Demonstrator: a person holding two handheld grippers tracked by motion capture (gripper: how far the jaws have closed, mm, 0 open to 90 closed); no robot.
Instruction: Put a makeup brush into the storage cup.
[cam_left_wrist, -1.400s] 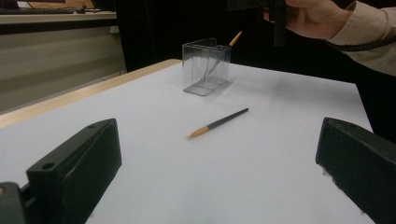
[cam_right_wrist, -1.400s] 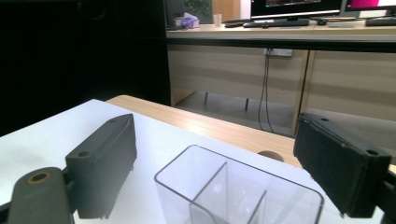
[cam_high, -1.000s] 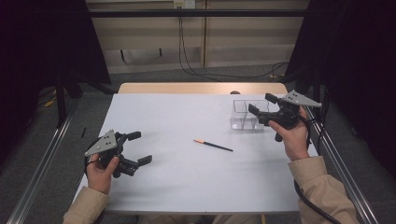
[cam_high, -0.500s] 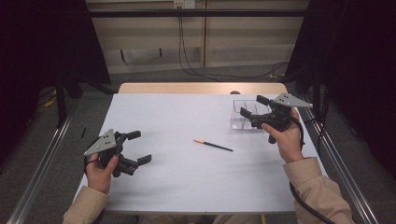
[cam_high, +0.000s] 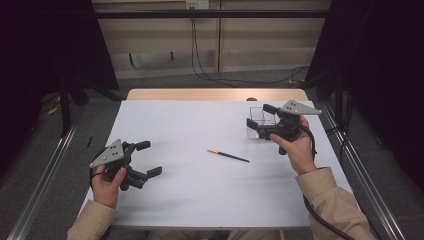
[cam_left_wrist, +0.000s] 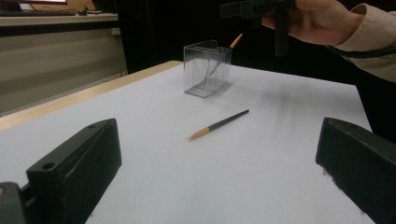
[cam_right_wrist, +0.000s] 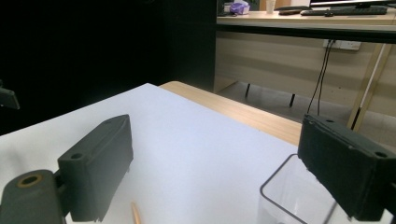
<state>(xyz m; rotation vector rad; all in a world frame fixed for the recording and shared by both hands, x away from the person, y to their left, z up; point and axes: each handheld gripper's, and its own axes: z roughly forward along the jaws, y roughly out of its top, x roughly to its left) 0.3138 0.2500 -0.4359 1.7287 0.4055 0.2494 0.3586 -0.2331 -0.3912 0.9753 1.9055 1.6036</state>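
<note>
Dim room with dark curtains on both sides, cables hanging down a pale back wall, and a table (cam_high: 200, 200) under a white sheet with a strip of wood showing along its far edge.

Two pencils matter here. One already stands tilted in the clear box (cam_left_wrist: 207, 67) near the far right corner, orange tip poking above the rim. The other pencil (cam_high: 228, 155) lies flat around the middle of the table, a bit right of centre, orange end pointing left.

What's changed over the last second: the right gripper (cam_high: 262, 121) has slid left across the high view, from beside the right edge to right over the box. Its jaws are spread wide with nothing between them, same as a second ago. From its own camera you look down past both black jaws at the box rim (cam_right_wrist: 280, 186), with an orange pencil tip at the bottom of that shot. My read is that it has let go of the pencil in the box and is now heading for the loose one, which lies closer to the near edge than the box and to its left. So roughly half done, if two pencils is the whole job.

The left gripper (cam_high: 148, 158) sits near the left edge toward the near corner, hasn't budged, jaws gaping and empty, pointed at the loose pencil and well apart from it. Could go either way which hand picks it up.
</note>
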